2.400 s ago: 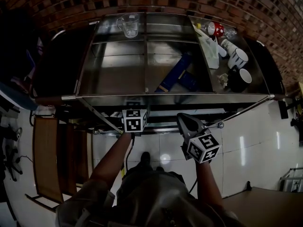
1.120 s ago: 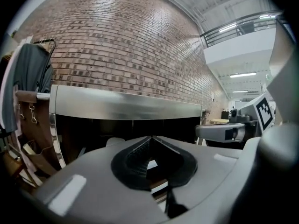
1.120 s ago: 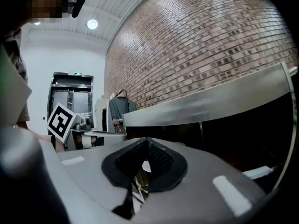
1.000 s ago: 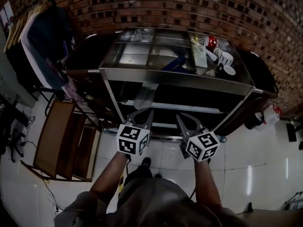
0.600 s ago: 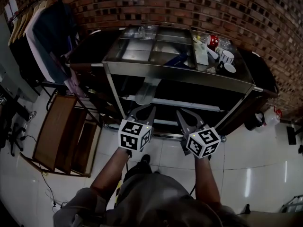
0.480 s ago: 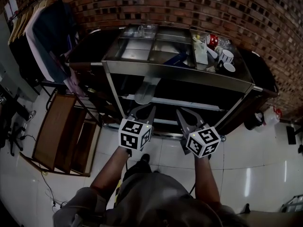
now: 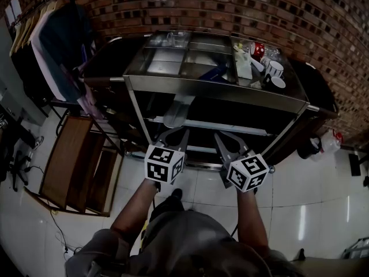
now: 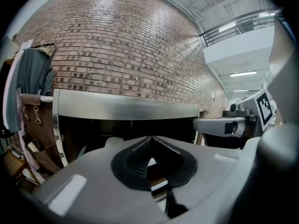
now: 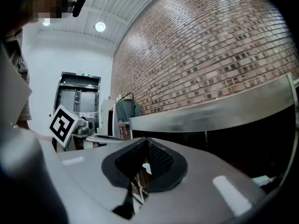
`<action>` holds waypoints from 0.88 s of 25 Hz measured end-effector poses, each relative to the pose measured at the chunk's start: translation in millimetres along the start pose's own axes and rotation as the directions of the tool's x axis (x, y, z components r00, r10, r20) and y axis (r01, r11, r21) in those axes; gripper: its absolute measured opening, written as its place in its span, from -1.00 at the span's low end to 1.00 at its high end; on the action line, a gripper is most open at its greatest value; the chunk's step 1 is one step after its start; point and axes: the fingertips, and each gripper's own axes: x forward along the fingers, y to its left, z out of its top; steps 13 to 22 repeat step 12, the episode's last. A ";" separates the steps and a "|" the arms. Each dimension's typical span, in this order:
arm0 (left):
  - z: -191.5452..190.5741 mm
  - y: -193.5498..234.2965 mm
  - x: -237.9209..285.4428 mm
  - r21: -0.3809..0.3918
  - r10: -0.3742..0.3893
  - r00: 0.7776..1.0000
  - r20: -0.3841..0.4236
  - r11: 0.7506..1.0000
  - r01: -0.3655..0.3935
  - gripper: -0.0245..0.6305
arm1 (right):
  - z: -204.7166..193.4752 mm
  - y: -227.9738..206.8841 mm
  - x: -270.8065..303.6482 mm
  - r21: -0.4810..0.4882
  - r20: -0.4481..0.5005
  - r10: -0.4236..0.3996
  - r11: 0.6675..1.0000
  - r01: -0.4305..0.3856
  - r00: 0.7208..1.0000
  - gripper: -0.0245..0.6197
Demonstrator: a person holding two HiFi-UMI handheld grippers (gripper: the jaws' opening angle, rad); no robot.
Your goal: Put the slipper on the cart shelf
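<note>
Slipper (image 7: 176, 111) is on the cart (image 7: 219, 91) – a pale grey shape lying on the middle shelf (image 7: 230, 126), under the steel top tray and towards the shelf's left side. Its long axis runs front to back, from the shelf's front rail towards the brick wall (image 7: 230, 4), with the near end angled a little to the left in the head view. The near end is the broader one; toe or heel, I can't tell from up here.

Both claws hang in front of the cart, side by side and clear of the slipper. Left claw (image 7: 174, 137) – jaws together, tips meeting, nothing between them in its own view (image 8: 152, 141). Right claw (image 7: 225, 142) is the same: pads pressed together and empty (image 9: 147, 143).

Up on the top tray, mugs (image 7: 275, 71) cluster at the right end and a blue item (image 7: 213, 74) lies slantwise in the middle. A clothes rack (image 7: 52, 45) stands left of the cart.
</note>
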 end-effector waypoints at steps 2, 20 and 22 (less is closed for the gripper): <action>-0.3 1.1 -0.1 -0.002 0.002 1.000 -0.001 1.000 -0.002 -0.90 | 0.1 -0.1 0.8 -0.001 -0.001 0.002 1.000 -0.002 1.000 -0.92; -2.7 5.7 -2.2 0.003 0.008 1.000 -0.006 1.000 -0.008 -0.90 | -1.8 2.7 2.6 0.000 0.001 0.005 1.000 -0.005 1.000 -0.92; -2.7 5.7 -2.2 0.003 0.008 1.000 -0.006 1.000 -0.008 -0.90 | -1.8 2.7 2.6 0.000 0.001 0.005 1.000 -0.005 1.000 -0.92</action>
